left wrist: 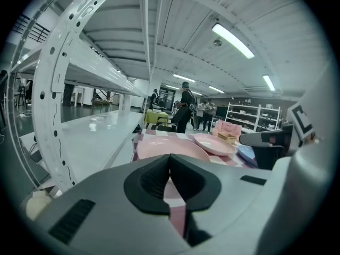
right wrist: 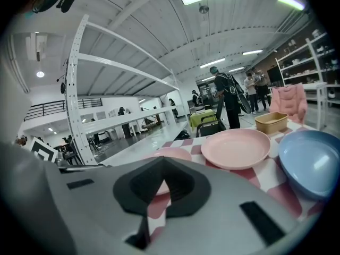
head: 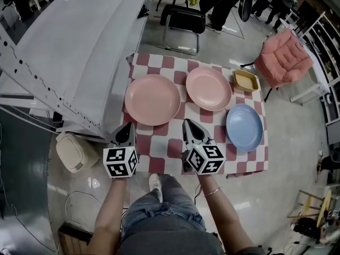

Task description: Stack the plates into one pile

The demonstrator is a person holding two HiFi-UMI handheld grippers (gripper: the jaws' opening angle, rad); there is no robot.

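Three plates lie apart on a red-and-white checked table (head: 159, 153). The large pink plate (head: 152, 99) (left wrist: 170, 149) (right wrist: 169, 155) is at the left. A smaller pink plate (head: 208, 88) (left wrist: 215, 143) (right wrist: 236, 147) sits beside it. A blue plate (head: 244, 127) (right wrist: 311, 161) is at the right front. My left gripper (head: 126, 130) (left wrist: 170, 180) hovers shut and empty over the table's near left corner, just short of the large pink plate. My right gripper (head: 189, 126) (right wrist: 161, 184) is shut and empty above the near middle, between the large pink and the blue plates.
A small tan tray (head: 246, 81) (right wrist: 271, 122) stands at the far right corner. A long white shelf frame (head: 79, 52) runs along the table's left side. A black chair (head: 182, 21) and a pink cushioned chair (head: 284, 57) stand beyond. People stand in the distance.
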